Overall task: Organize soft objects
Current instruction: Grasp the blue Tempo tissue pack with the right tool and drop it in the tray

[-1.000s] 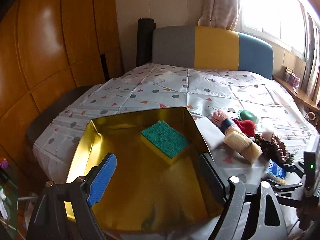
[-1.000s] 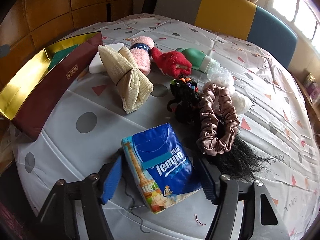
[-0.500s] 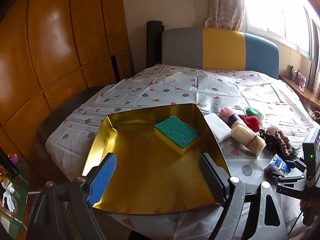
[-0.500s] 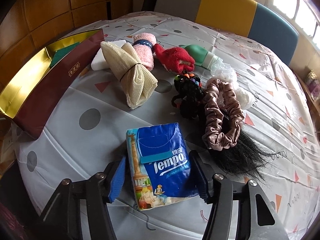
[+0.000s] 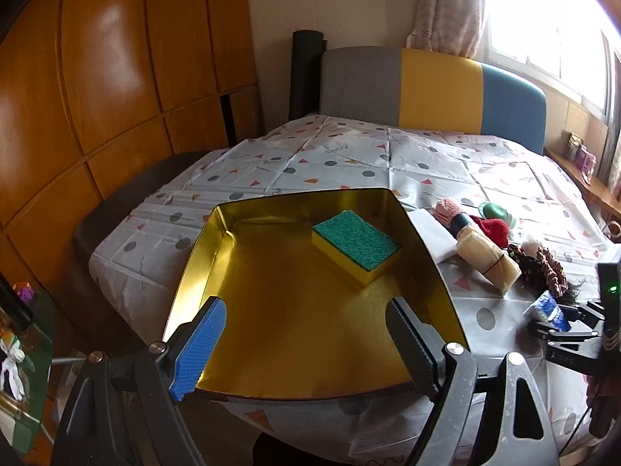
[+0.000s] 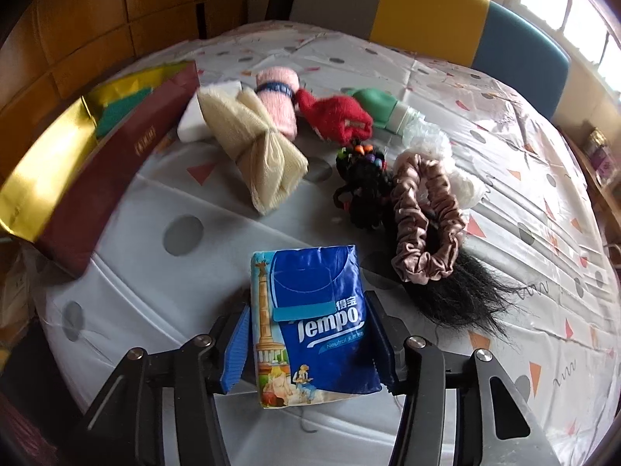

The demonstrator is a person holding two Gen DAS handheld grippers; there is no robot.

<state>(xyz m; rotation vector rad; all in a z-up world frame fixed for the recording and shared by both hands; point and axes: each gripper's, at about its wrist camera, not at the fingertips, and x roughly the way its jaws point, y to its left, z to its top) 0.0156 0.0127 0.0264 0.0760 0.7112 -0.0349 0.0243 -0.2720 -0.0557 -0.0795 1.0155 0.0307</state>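
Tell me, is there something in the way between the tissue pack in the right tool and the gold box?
Nothing visible lies on the cloth between the tissue pack and the gold box. Only the box's dark red side wall faces the pack; it must go over that.

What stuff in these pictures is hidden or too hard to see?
- White block, right wrist view: mostly behind the cream tied cloth roll.
- Green-topped yellow sponge, right wrist view: only a sliver shows over the gold-lined box's maroon wall.
- Blue Tempo tissue pack, left wrist view: small, partly behind the right gripper.
- Tiny print on the box's label: unreadable.
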